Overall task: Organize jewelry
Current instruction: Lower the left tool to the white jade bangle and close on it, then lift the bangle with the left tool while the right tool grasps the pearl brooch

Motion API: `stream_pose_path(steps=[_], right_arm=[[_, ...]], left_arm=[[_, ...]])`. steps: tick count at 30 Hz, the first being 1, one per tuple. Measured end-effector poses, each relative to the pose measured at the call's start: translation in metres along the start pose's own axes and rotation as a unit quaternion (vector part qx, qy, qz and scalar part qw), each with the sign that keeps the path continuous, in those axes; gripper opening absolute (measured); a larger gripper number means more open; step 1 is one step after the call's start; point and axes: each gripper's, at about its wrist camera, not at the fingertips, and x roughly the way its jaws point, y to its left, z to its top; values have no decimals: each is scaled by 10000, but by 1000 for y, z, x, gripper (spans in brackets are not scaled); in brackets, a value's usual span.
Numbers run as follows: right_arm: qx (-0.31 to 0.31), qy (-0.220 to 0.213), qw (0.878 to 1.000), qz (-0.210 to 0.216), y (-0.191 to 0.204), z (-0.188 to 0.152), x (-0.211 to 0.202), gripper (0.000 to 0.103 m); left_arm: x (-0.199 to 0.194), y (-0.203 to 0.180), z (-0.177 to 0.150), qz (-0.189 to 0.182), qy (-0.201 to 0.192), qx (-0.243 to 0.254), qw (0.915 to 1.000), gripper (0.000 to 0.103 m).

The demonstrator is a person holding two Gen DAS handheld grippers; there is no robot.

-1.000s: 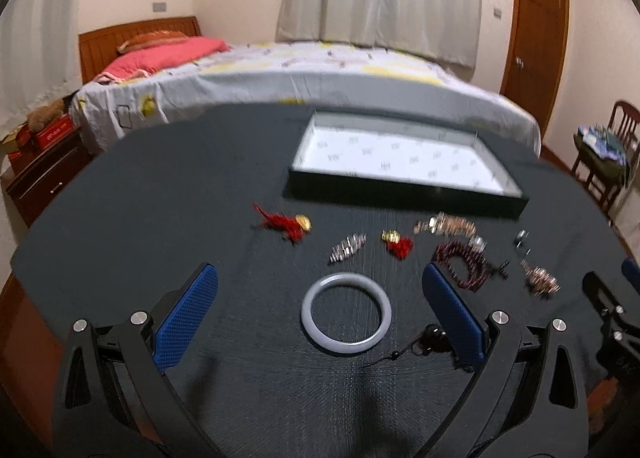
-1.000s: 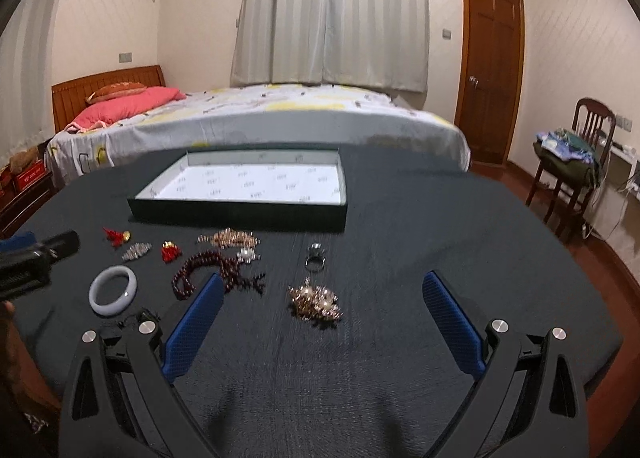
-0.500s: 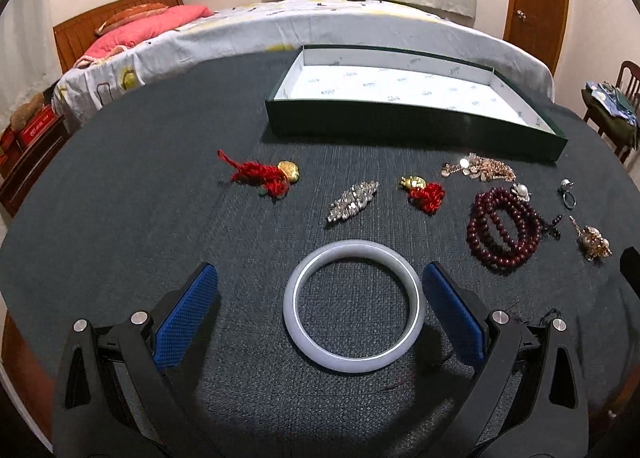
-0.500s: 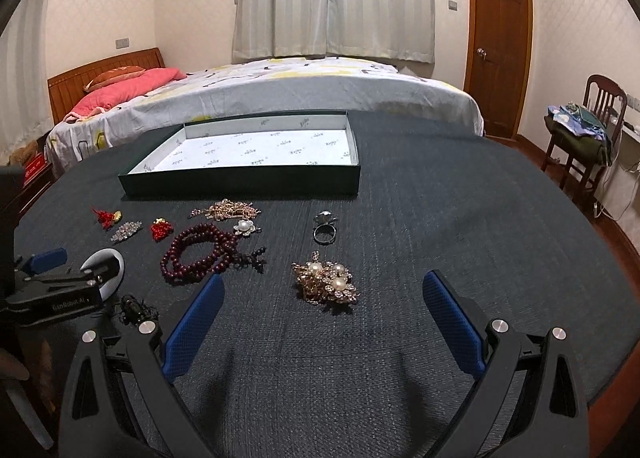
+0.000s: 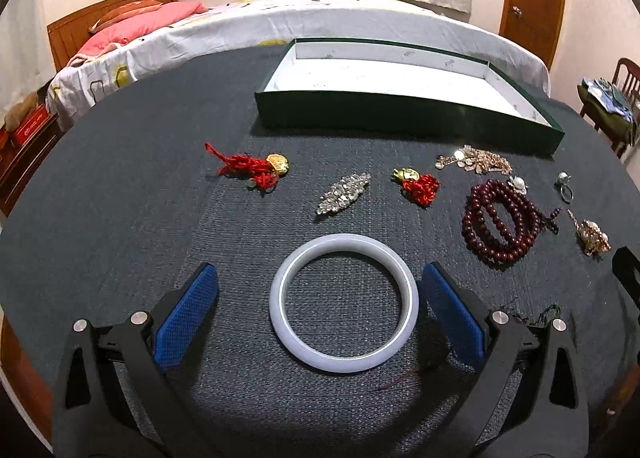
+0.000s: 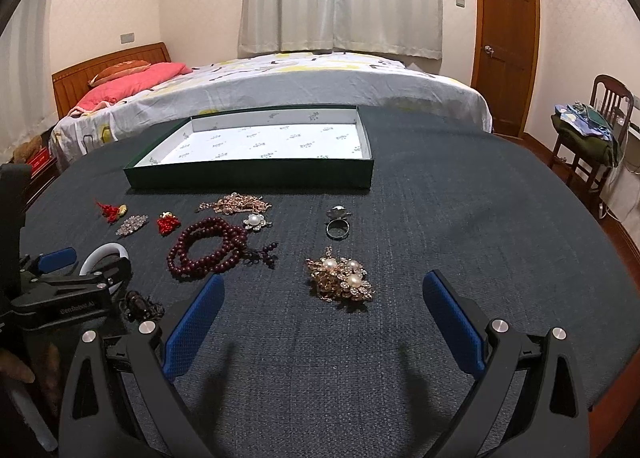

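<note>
My left gripper (image 5: pixel 320 314) is open, its blue pads on either side of a pale white bangle (image 5: pixel 280 322) that lies flat on the dark table; the bangle also shows in the right wrist view (image 6: pixel 105 251). My right gripper (image 6: pixel 323 312) is open and empty, just short of a gold pearl brooch (image 6: pixel 340 279). A green tray with a white lining (image 5: pixel 400 120) stands at the back, empty. Before it lie red tassel charms (image 5: pixel 248 168), a silver brooch (image 5: pixel 343 193), a dark red bead bracelet (image 5: pixel 500 220), a gold chain (image 5: pixel 476 160) and a ring (image 6: pixel 337 227).
The round table is covered in dark cloth (image 6: pixel 460 218). A bed (image 6: pixel 280 82) stands behind it, a wooden door (image 6: pixel 504 38) at the back right and a chair with clothes (image 6: pixel 592 126) at the right. A small dark beaded item (image 6: pixel 140 304) lies by the left gripper.
My left gripper has moved forward and down, so the bangle now lies between its pads. My right gripper has moved closer to the pearl brooch. Both stay open.
</note>
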Motion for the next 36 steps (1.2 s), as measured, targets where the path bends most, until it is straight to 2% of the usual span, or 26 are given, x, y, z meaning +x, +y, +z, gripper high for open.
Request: stream_pose_path(steps=[8, 9, 10, 12, 25, 29, 36], right_arm=[[-2, 6, 10000, 14, 0, 0, 0, 97], [5, 11, 10000, 12, 0, 0, 0, 97], [7, 19, 10000, 14, 0, 0, 0, 97], [-3, 39, 10000, 14, 1, -1, 1, 97], [117, 148, 9996, -205, -16, 14, 15, 97], [117, 379, 9989, -249, -19, 19, 32, 96], [47, 713, 9971, -249, -19, 20, 53, 95]], left_arm=[[3, 7, 1, -129, 177, -45, 9998, 97], [1, 7, 0, -158, 139, -16, 9998, 92], [0, 7, -1, -176, 99, 17, 9998, 82], [-4, 7, -1, -221, 24, 95, 9997, 70], [-9, 26, -1, -118, -20, -229, 9997, 69], [-14, 29, 2, -7, -113, -204, 9997, 69], [-15, 31, 5, -40, -121, -276, 9995, 69]])
